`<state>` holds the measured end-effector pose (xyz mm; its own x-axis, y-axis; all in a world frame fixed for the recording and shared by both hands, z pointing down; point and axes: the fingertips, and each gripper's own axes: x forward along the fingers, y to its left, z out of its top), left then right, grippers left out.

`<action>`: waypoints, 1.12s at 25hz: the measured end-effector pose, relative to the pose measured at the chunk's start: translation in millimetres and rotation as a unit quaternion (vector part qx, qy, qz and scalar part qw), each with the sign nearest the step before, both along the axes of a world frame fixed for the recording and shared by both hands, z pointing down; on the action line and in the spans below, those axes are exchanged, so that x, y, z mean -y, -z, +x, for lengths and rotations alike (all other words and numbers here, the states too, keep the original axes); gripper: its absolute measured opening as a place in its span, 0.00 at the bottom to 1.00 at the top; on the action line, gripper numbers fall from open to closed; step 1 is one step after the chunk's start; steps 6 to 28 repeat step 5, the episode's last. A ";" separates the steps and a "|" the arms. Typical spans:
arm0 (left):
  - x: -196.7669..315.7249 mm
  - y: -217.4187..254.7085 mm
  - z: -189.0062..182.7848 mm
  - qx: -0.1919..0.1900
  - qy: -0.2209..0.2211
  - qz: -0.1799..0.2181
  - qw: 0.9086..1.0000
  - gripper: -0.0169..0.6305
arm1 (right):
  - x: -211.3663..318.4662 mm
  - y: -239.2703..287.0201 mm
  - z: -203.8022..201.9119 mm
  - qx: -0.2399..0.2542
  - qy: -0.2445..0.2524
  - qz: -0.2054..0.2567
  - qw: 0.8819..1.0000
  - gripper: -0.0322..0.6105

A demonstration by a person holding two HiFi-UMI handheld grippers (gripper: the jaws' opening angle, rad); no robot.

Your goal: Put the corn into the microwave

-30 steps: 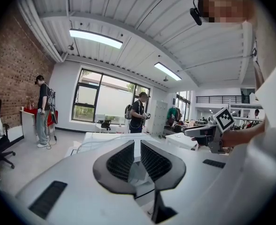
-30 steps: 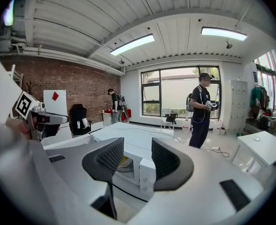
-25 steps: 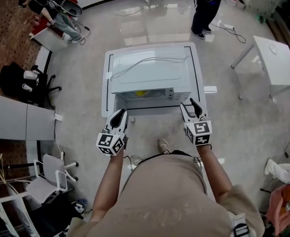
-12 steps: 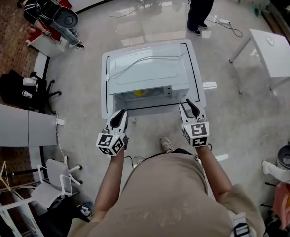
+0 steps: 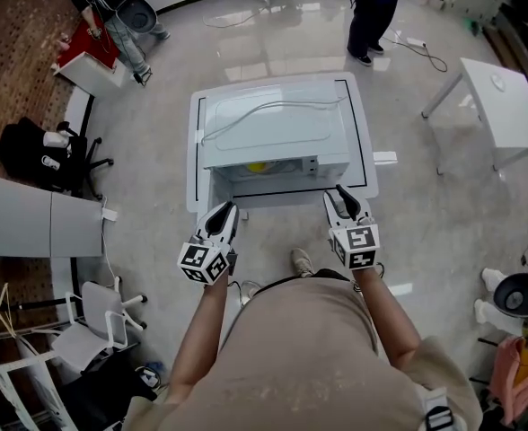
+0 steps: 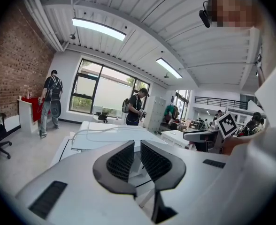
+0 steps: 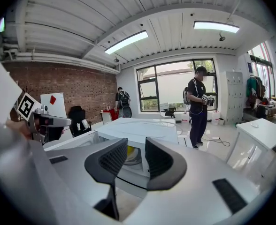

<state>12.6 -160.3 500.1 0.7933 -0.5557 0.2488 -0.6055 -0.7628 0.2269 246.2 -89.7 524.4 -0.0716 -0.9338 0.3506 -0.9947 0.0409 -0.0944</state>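
1. the right gripper [image 5: 343, 196] has its jaws apart with nothing between them, though they have just been closing. it is aimed a little downward at the open front of the microwave [image 5: 273, 128].
2. the left gripper [image 5: 221, 212] is empty too, its jaws a narrow gap apart. it sits at the left corner of the opening.
3. the corn [image 5: 257, 167] already lies inside the cavity. it is ahead of both grippers and apart from them, and shows framed between the right gripper's jaws.
4. only a small yellow patch of it shows, so its long axis cannot be told.
5. the microwave stands on the white surface [image 5: 361, 106].
6. what looks like the swung-out door is just beside the left gripper, so that hand seems better placed to shut it.
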 end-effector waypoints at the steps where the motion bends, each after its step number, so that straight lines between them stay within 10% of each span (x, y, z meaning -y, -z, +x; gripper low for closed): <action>1: -0.8 -0.7 -0.2 0.001 -0.001 -0.001 1.000 0.07 | 1.1 -0.3 -2.7 0.002 0.004 0.000 1.000 0.24; 28: -1.4 -1.7 -4.2 0.003 -0.002 -0.004 1.000 0.07 | 4.3 3.3 -15.5 0.005 0.025 0.004 1.000 0.23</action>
